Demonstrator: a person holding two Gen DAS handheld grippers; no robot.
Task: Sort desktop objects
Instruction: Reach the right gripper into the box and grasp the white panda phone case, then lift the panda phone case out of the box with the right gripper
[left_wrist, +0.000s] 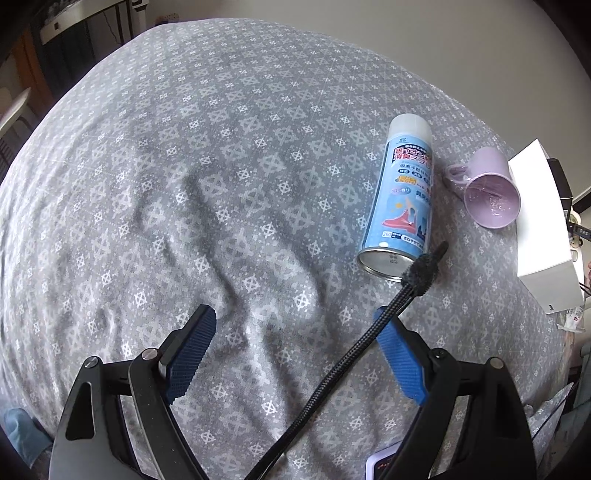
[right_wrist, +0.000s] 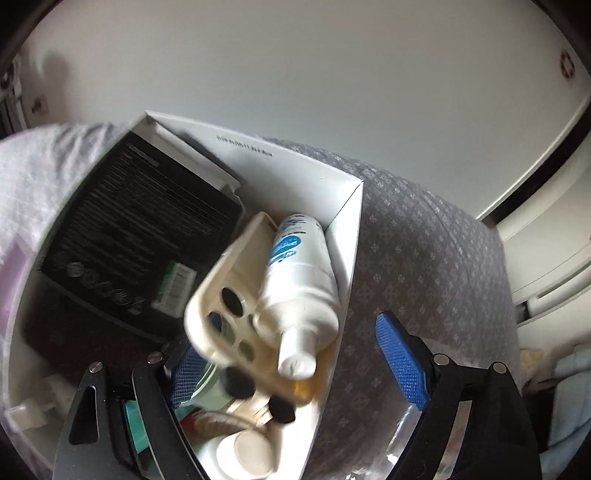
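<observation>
In the left wrist view, a blue spray can (left_wrist: 400, 199) with a white cap lies on the grey patterned cloth (left_wrist: 221, 166). A lilac mug (left_wrist: 487, 188) lies on its side to the can's right, next to a white box (left_wrist: 543, 229). My left gripper (left_wrist: 295, 350) is open and empty above the cloth, short of the can. In the right wrist view, my right gripper (right_wrist: 291, 354) is open over the white box (right_wrist: 347, 229). A cream phone case (right_wrist: 229, 288) and a white bottle (right_wrist: 299, 280) lie in the box, just beyond the jaws.
A black braided cable (left_wrist: 354, 347) with a fuzzy strap crosses between my left fingers. The box also holds a black carton (right_wrist: 136, 229), small jars (right_wrist: 247, 450) and other items. A wall stands behind the bed. A clear plastic bag (right_wrist: 410, 443) lies at lower right.
</observation>
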